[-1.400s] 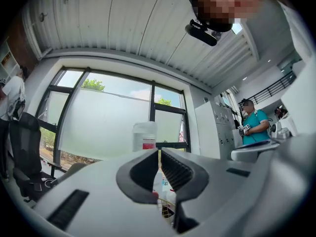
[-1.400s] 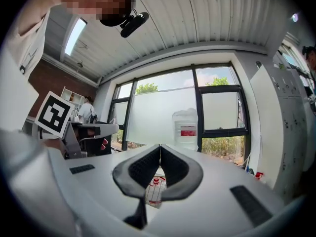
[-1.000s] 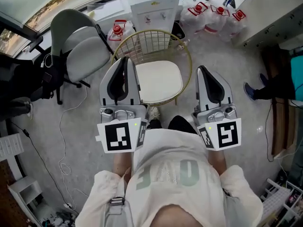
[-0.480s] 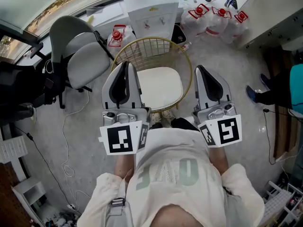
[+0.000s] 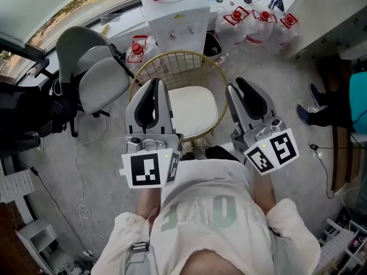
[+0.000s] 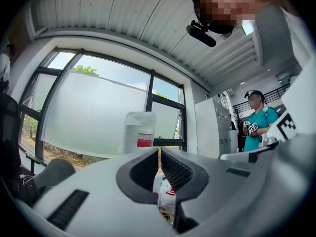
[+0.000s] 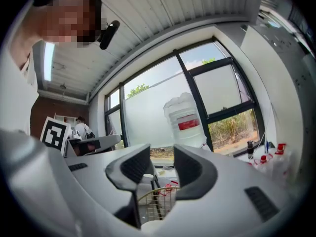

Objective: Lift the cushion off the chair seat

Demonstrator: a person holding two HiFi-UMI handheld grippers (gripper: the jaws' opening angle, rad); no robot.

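A cream cushion (image 5: pixel 194 110) lies on the seat of a round gold wire chair (image 5: pixel 172 59) in the head view. My left gripper (image 5: pixel 153 83) hovers over the cushion's left edge, well above it, with its jaws shut and empty (image 6: pixel 159 154). My right gripper (image 5: pixel 234 86) hangs beside the chair's right rim, rolled a little. Its jaws have just been opening and now stand slightly apart with nothing between them (image 7: pixel 162 154). Below them the right gripper view shows the wire chair back (image 7: pixel 160 196). Neither gripper touches the cushion.
A white water dispenser (image 5: pixel 172 10) stands right behind the chair, with packs of water bottles (image 5: pixel 258 22) to its right. A grey office chair (image 5: pixel 97 67) sits at the left, a cable (image 5: pixel 80 171) trails over the floor, and a person in teal (image 5: pixel 355 102) is at the right.
Both grippers have edged forward toward the chair. The right gripper has rolled so its marker cube tilts, and its jaws have parted slightly.
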